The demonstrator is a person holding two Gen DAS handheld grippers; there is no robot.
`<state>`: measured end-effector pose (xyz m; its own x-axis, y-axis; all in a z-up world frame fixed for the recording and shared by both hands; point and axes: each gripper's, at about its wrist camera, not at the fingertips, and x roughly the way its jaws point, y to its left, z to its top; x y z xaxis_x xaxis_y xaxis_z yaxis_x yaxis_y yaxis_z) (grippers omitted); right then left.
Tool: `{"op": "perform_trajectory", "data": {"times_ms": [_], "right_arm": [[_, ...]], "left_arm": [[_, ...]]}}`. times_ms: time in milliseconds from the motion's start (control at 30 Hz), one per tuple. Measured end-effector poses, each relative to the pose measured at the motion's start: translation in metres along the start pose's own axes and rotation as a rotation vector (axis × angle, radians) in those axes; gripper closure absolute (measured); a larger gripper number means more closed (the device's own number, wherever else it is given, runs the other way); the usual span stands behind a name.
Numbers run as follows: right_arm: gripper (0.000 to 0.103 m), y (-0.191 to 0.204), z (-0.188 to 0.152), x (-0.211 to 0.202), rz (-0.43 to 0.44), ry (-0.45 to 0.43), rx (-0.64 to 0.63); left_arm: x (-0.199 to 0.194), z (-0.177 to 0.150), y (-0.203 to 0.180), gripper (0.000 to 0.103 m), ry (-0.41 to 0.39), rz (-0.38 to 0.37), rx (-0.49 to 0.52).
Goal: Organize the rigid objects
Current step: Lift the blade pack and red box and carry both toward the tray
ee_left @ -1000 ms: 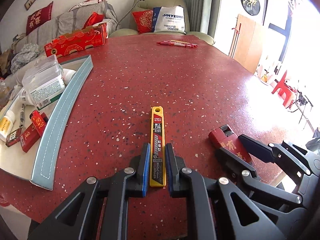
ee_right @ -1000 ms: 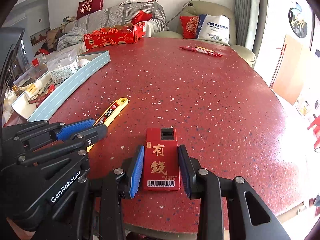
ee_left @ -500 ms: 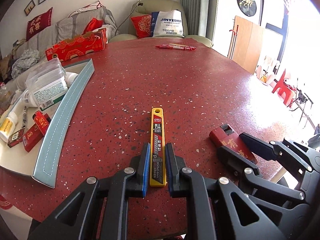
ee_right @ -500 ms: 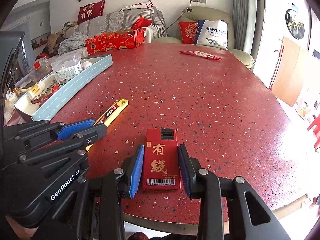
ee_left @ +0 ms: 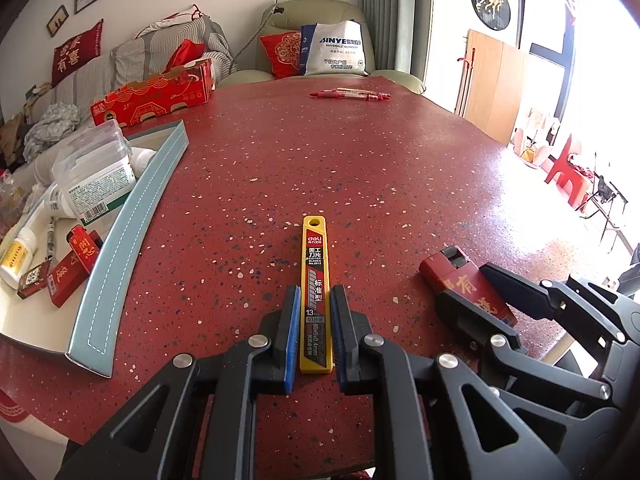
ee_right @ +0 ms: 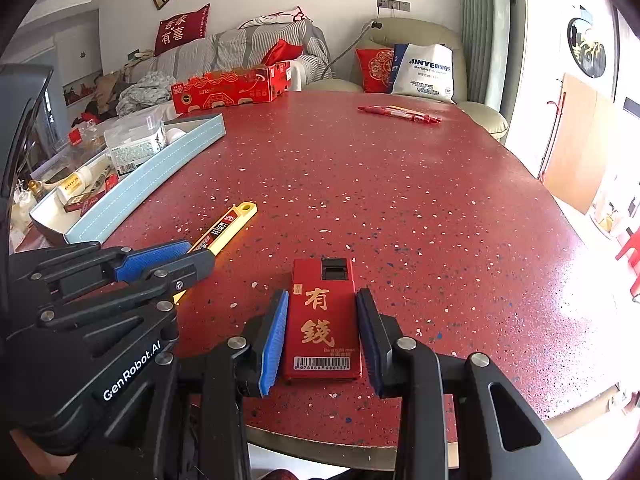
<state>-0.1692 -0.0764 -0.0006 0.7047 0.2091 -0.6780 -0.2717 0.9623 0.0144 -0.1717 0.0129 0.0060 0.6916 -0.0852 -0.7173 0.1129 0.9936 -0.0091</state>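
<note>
So the big red speckled desk [ee_left: 360, 160] is mostly bare in the middle, which is handy because the stuff I'm sorting sits right at the near edge where I can reach it. Over on my left is the tray [ee_left: 132, 216] with the pale blue rim, and it already holds a clear box, a couple of little bottles and some red lighters, so I'm guessing that's where rigid bits are meant to end up. Far side has a long red carton [ee_left: 154, 96] and a few pens [ee_left: 350, 95], well away from me, not my problem right now. My right gripper [ee_right: 322, 334] is straddling the red lighter [ee_right: 323, 320], which lies flat on the desk; the blue pads sit just beside its long edges with thin slivers of gap, so I'd call it closed down around it but not squeezing yet. Same deal on my left gripper [ee_left: 316, 328]: jaws narrow, one each side of the yellow blade case [ee_left: 316, 292], lined up along its length so the grip lands on the thin sides. I can't swear either one is actually clamped.
</note>
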Motion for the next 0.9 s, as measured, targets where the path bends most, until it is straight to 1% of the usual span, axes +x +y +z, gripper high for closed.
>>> {"op": "perform_trajectory", "data": {"times_ms": [267,900], "right_arm": [[0.068,-0.0013,0.0022,-0.0018,0.005,0.002,0.005],[0.068,0.0059,0.0043,-0.0047,0.001,0.001,-0.014]], "left_arm": [[-0.0025,-0.0004,-0.0059,0.088,-0.001,0.009,0.032],[-0.0056,-0.0014,0.0012,0.088,-0.011,0.007,0.019]]}}
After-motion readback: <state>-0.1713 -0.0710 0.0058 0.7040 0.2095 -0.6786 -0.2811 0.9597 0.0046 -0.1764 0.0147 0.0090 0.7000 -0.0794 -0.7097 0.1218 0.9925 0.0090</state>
